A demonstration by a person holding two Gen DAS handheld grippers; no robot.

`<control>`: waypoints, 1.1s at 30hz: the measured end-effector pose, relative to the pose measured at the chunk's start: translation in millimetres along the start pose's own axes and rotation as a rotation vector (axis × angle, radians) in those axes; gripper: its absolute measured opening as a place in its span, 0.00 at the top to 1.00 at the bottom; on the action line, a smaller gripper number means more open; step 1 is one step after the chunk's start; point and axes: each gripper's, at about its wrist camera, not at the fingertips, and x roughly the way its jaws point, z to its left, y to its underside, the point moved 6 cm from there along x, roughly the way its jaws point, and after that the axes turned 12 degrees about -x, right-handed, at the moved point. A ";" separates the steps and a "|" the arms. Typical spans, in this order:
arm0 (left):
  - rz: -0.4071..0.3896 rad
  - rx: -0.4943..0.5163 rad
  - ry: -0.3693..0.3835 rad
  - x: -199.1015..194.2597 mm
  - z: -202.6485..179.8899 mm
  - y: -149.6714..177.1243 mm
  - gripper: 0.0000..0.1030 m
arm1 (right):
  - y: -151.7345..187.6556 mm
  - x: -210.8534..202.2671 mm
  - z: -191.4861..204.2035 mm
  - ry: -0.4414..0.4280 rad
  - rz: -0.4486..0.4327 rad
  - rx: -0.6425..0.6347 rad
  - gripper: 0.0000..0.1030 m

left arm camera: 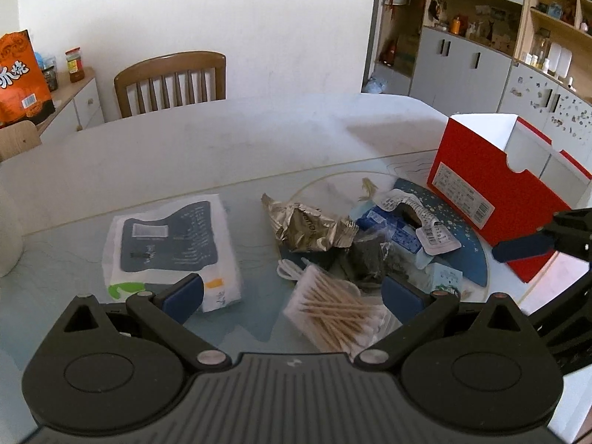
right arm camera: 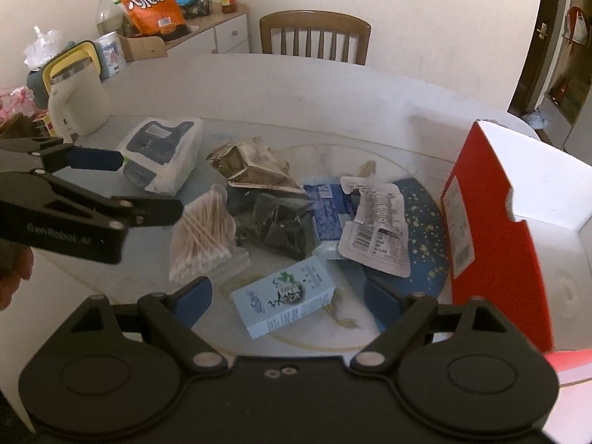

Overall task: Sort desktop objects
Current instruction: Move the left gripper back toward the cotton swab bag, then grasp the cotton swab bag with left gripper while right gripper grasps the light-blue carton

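A heap of small things lies on the glass-topped table (left arm camera: 207,148): a white tissue pack (left arm camera: 170,251), a crumpled foil wrapper (left arm camera: 307,225), a black bag (left arm camera: 366,259), a blue pack (right arm camera: 329,211), a white sachet (right arm camera: 373,229) and a bag of cotton swabs (left arm camera: 333,314). My left gripper (left arm camera: 292,296) hangs open over the swab bag, with the bag below and between its fingers. My right gripper (right arm camera: 288,296) is open above a light blue carton (right arm camera: 285,303). Neither gripper holds anything. An open red box (right arm camera: 492,222) stands to the right of the heap.
A dark blue speckled mat (right arm camera: 425,229) lies under part of the heap. A cream kettle (right arm camera: 79,100) stands at the table's far left. A wooden chair (right arm camera: 314,35) faces the far edge. A sideboard with an orange snack bag (right arm camera: 151,3) is behind.
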 end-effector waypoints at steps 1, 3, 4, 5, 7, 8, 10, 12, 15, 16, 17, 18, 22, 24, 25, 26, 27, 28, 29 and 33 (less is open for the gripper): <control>-0.001 0.003 -0.004 1.8 -1.6 -0.3 0.00 | -0.7 3.4 1.6 0.003 0.003 -0.002 0.14; -0.002 0.003 -0.012 6.5 -3.7 -0.7 0.00 | -2.7 9.1 3.8 0.019 0.002 -0.013 0.14; -0.002 0.000 -0.020 8.4 -3.8 -1.2 0.00 | -3.6 11.7 4.4 0.025 0.002 -0.019 0.14; 0.001 -0.006 -0.023 10.5 -2.8 -1.0 0.00 | -4.3 15.1 4.6 0.032 0.005 -0.023 0.14; 0.004 -0.010 -0.033 13.1 -0.4 -0.2 0.00 | -5.2 21.0 3.2 0.041 0.012 -0.022 0.14; 0.006 -0.009 -0.037 14.2 1.5 0.6 0.00 | -4.9 23.7 2.7 0.043 0.015 -0.022 0.14; 0.012 -0.008 -0.042 16.7 2.7 2.1 0.00 | -3.0 28.4 1.6 0.051 0.025 -0.028 0.14; 0.018 -0.011 -0.045 19.5 2.2 3.6 0.00 | 0.0 30.7 0.0 0.053 0.031 -0.029 0.15; 0.027 -0.012 -0.043 23.8 -1.2 6.2 0.01 | 6.0 30.1 -4.5 0.050 0.041 -0.027 0.16; 0.030 -0.013 -0.042 24.8 -2.4 7.2 0.01 | 8.5 30.1 -6.4 0.057 0.049 -0.031 0.16; 0.032 -0.017 -0.043 25.9 -3.9 8.4 0.01 | 11.0 29.5 -8.2 0.063 0.055 -0.034 0.16; 0.036 -0.022 -0.043 27.3 -5.7 9.7 0.01 | 14.1 28.4 -11.1 0.064 0.060 -0.033 0.16; 0.047 -0.026 -0.054 33.1 -13.9 16.9 0.00 | 21.5 27.8 -20.1 0.081 0.080 -0.023 0.19; 0.051 -0.022 -0.053 35.8 -17.5 19.6 0.00 | 24.1 28.1 -22.1 0.074 0.086 -0.012 0.23; 0.056 -0.020 -0.049 37.1 -19.0 21.1 0.00 | 24.9 28.0 -22.0 0.072 0.087 -0.011 0.24; 0.063 -0.018 -0.051 38.4 -20.6 23.3 0.01 | 25.5 27.9 -21.6 0.070 0.087 -0.012 0.25; 0.067 -0.018 -0.051 39.2 -21.5 25.1 0.01 | 26.3 28.0 -20.7 0.068 0.088 -0.013 0.26; 0.072 -0.020 -0.051 40.1 -21.9 27.1 0.01 | 26.8 28.6 -20.1 0.065 0.091 -0.015 0.28; 0.080 -0.024 -0.050 41.3 -22.2 29.3 0.01 | 27.4 29.5 -19.6 0.062 0.095 -0.016 0.29; 0.092 -0.022 -0.046 43.3 -24.2 34.8 0.01 | 29.4 33.2 -19.4 0.055 0.103 -0.010 0.31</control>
